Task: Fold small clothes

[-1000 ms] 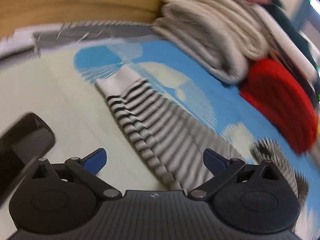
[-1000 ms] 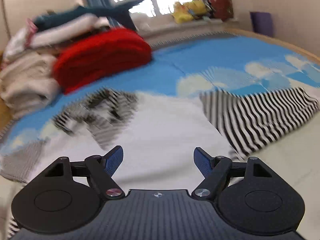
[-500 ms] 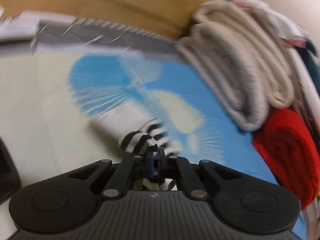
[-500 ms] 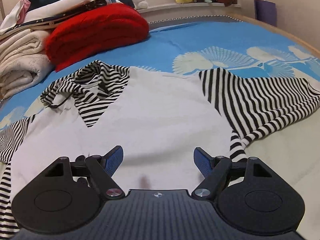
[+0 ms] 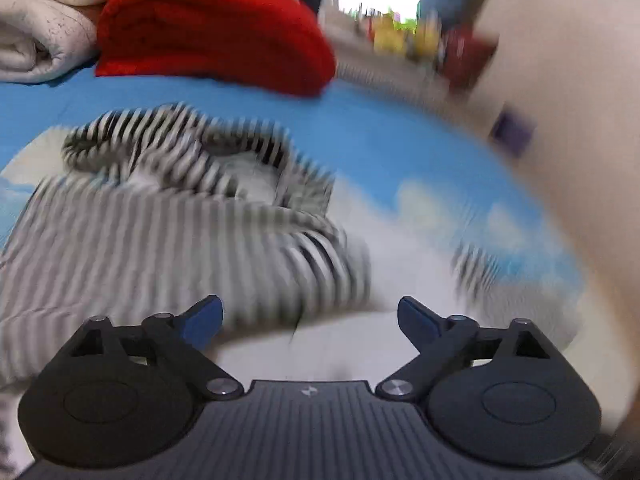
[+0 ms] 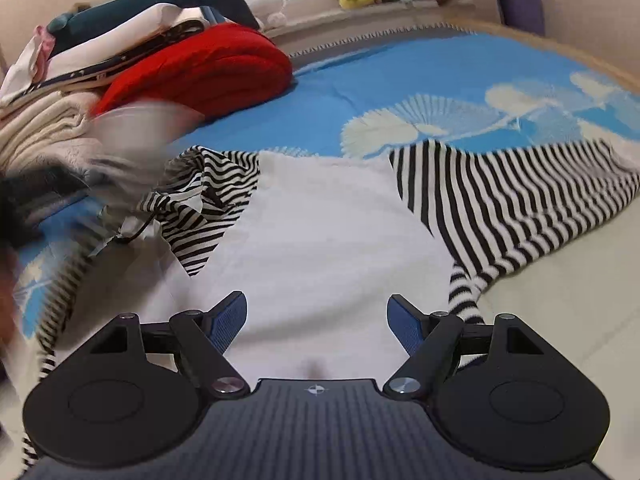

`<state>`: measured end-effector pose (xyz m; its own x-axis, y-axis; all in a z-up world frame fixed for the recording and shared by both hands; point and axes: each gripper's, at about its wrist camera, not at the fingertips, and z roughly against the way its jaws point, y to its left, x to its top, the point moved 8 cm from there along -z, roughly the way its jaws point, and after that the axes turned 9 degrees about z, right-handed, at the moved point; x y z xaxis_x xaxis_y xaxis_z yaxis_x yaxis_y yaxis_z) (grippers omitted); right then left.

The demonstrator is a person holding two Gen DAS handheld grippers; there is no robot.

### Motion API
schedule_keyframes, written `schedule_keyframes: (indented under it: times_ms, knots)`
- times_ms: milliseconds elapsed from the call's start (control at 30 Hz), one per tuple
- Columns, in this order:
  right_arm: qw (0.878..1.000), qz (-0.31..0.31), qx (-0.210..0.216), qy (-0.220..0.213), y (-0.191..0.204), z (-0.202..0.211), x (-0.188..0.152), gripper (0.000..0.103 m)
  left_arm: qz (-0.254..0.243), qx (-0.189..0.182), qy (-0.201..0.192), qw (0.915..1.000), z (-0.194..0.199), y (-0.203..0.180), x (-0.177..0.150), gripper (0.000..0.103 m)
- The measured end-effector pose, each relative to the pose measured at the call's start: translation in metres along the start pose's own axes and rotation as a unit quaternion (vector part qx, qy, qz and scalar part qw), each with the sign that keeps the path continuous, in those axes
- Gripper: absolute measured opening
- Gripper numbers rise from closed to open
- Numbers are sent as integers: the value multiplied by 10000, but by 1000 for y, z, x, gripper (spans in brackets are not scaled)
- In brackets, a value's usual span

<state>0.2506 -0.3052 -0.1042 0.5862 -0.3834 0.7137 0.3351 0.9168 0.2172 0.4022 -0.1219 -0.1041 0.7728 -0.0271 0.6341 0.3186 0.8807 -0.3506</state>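
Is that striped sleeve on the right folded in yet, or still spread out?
Still spread out. The striped sleeve lies flat on the blue blanket, reaching away from the white body of the top.

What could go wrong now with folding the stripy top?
1. The striped sleeve the left claw has just been opening over lies bunched across the white body, so the fold may turn out lumpy.
2. The other sleeve is spread out flat; tucking the hem first could trap it.
3. The collar looks rumpled, and may crease.
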Motion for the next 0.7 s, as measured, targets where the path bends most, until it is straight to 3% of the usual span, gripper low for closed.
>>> schedule_keyframes:
  times_ms: [67,167,233,333,433,500,600,700]
  knots:
    - [9997,-209,117,107,-5,0,0,79,-104,233,25,9997,14,22,-17,97]
    - [9980,-493,344,184,-9,1,1,79,553,755,-268,9953,56,83,-17,102]
    - [9966,-654,448,235,-8,0,1,79,1120,1451,-465,9820,88,130,-21,102]
    - [9956,-710,535,289,-4,-4,-1,79,1499,2104,-567,9644,114,169,-25,102]
    - [9962,-646,491,322,-1,-7,-6,79,1601,2235,-682,9591,107,194,-16,102]
    - [9965,-630,426,351,0,-10,-9,79,1525,2301,-467,9600,92,201,-13,102]
    - [9963,-662,376,394,1,-15,-12,79,1262,2146,-350,9679,80,199,1,102]
    - [9961,-699,376,374,3,-18,-14,79,1049,2467,-238,9631,67,199,-8,102]
